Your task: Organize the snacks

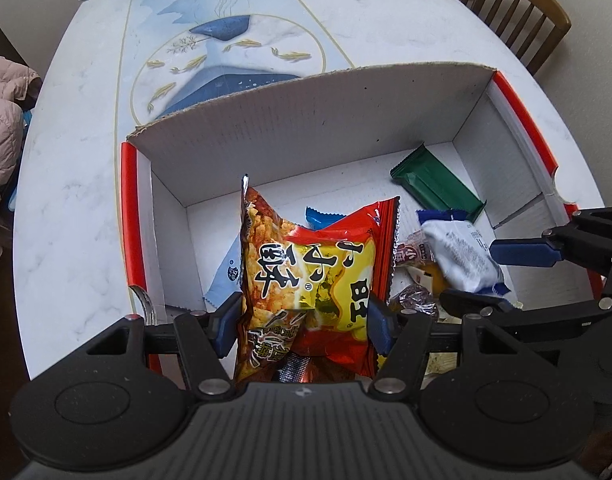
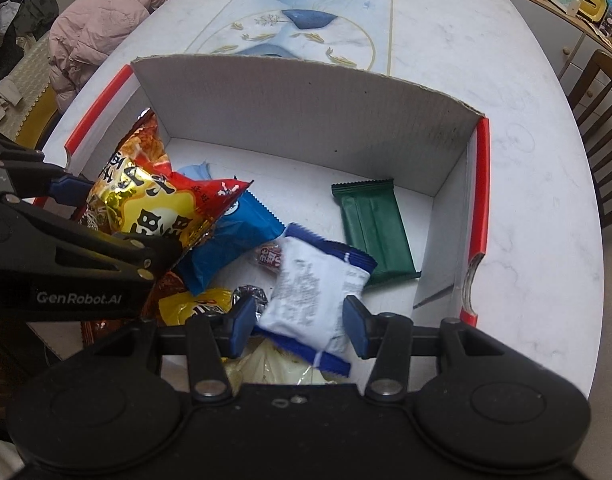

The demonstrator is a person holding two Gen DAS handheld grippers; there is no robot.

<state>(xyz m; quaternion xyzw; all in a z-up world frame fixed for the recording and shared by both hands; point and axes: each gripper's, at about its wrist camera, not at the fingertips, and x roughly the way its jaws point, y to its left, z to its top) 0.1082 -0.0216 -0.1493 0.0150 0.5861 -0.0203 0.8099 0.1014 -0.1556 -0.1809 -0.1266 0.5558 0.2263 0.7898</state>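
Left gripper: the black left gripper with blue pads [image 1: 301, 322] points steeply down into the box, its jaws closed on the red and yellow crinkled snack bag [image 1: 314, 276]; a pad presses each side edge of the bag.
Red and yellow bag: it hangs upright between the pads at the left side of the box; in the right wrist view the same bag [image 2: 145, 200] shows above a blue packet.
Right gripper: the black right gripper with blue pads [image 2: 299, 322] also points down into the box, its jaws clamped on the white packet with dark blue ends [image 2: 310, 300], one pad against each long side.
White packet: held tilted over the loose snacks near the front of the box; seen from the left wrist [image 1: 462, 256] it sits between the other gripper's blue fingers.
Box: a shallow white corrugated cardboard box with red edges [image 2: 482, 184] stands on the table, its far wall [image 1: 306, 120] upright.
Loose snacks in the box: a dark green flat wrapper [image 2: 374, 228] lies alone toward the far right corner; a blue packet [image 2: 233, 240] lies under the red and yellow bag; a pale blue sachet [image 1: 225, 284] lies by the left wall; small wrapped sweets [image 2: 269, 258] lie in the middle.
Table: a white marble-look oval table [image 1: 65, 200] with a blue whale picture [image 1: 229, 76].
Surroundings: a wooden chair [image 1: 518, 12] stands at the far right, and a pink padded jacket [image 2: 105, 20] lies over a seat at the left.
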